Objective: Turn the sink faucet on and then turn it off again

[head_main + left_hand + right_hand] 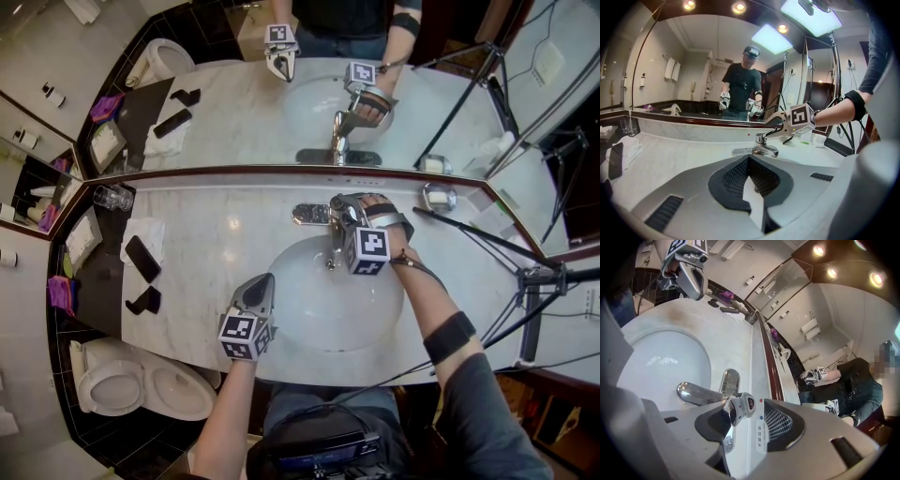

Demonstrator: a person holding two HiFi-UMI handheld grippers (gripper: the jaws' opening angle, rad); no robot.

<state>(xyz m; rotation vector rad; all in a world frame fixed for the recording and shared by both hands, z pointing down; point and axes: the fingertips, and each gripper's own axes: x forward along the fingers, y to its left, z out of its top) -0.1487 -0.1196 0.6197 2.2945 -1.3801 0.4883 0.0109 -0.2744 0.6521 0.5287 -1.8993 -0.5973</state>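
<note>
The chrome faucet [334, 246] stands at the back of the white basin [309, 314]. My right gripper [342, 208] reaches over it from the right. In the right gripper view the rounded lever tip [740, 408] sits between the jaws of that gripper [745, 420], close to the left pad, with a gap to the right pad. The spout [696, 393] points at the bowl and no stream shows. My left gripper [262, 283] hovers over the basin's front left rim, shut and empty. In its own view its pads [740, 176] meet below the faucet [765, 149].
A marble counter [216, 225] surrounds the basin, with a mirror [234, 112] behind it. At left lie a dark phone on a white cloth [141, 258], another dark item [142, 301] and glasses [112, 197]. A small metal dish [438, 197] and a tripod [532, 291] are right.
</note>
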